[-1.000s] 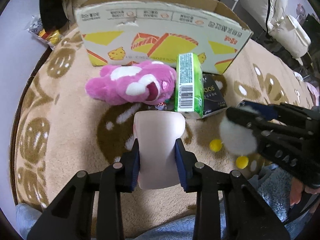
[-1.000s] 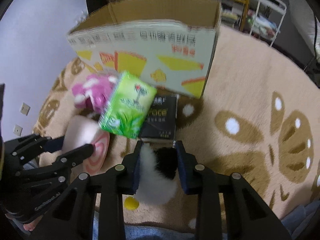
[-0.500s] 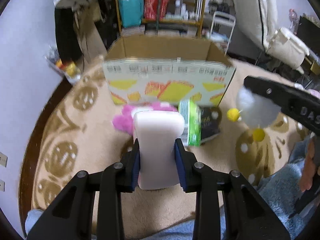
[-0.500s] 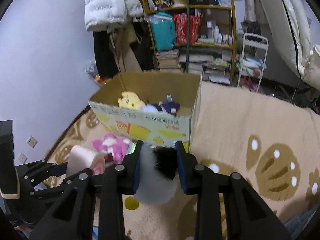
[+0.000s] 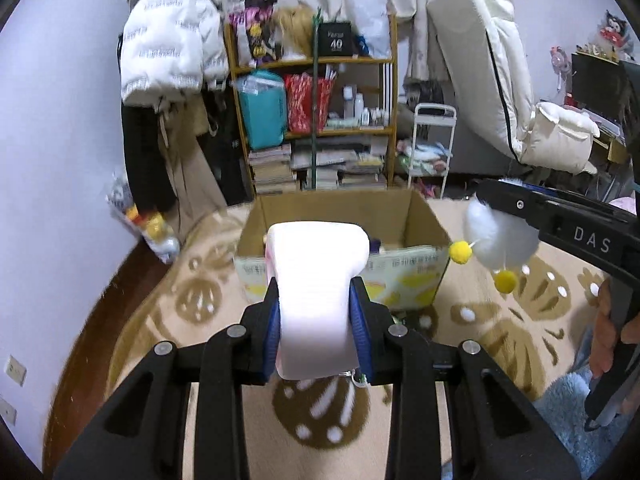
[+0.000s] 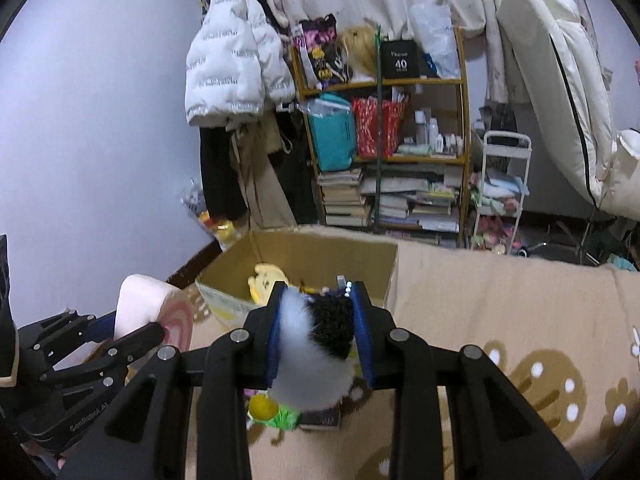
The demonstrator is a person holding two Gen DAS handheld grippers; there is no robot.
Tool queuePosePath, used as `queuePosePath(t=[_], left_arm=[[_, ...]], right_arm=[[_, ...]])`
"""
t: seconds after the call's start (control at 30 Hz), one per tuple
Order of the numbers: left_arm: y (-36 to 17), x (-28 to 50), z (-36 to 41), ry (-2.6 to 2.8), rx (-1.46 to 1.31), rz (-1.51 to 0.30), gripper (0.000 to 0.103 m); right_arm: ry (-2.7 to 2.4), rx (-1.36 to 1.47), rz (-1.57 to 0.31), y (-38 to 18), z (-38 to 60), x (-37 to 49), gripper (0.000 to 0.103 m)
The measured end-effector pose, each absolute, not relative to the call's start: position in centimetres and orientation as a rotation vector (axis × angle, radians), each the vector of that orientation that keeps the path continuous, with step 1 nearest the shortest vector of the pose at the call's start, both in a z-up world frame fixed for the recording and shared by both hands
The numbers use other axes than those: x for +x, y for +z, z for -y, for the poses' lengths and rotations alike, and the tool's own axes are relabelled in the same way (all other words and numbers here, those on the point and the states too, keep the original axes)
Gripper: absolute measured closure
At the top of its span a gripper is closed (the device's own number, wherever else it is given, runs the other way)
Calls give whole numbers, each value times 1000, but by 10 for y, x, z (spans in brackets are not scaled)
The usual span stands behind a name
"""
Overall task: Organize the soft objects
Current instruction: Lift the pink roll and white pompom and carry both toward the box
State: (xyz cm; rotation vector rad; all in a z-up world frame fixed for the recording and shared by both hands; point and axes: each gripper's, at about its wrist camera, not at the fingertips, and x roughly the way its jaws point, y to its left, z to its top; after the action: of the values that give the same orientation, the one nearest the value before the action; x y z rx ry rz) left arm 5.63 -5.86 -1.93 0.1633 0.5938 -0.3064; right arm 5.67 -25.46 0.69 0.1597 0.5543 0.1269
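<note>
A pale pink cushion [image 5: 318, 280] is pinched between the closed blue pads of the left gripper [image 5: 318, 322], raised above the beige rug [image 5: 160, 320]. Beyond it stands an open cardboard box [image 5: 424, 216] holding a yellow plush [image 6: 266, 276]. To the right, the right gripper [image 6: 320, 336] clamps a white and black fluffy toy [image 6: 316, 352] with yellow pom-poms [image 5: 460, 252].

A lived-in home room: cluttered bookshelf [image 6: 384, 140], hanging puffer jacket [image 6: 232, 64], patterned carpet [image 6: 520, 320].
</note>
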Motion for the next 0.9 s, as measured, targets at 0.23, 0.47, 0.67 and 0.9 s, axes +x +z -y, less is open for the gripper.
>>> queuePosePath(t=[0.23,0.47,0.67,0.9], left_arm=[[4,71,66,-334,177,-520,72],[16,105,74,-334,169,-479,72],[18,125,79,-312,207,-458,72],[11,142,84,-308,200,-467,72]], right_arm=[[130,151,-511,26,256,76,70],[127,127,-495,31,258,97,70],[133,126,-486,30,262,112,70],[133,136,-476,29,265,129,70]])
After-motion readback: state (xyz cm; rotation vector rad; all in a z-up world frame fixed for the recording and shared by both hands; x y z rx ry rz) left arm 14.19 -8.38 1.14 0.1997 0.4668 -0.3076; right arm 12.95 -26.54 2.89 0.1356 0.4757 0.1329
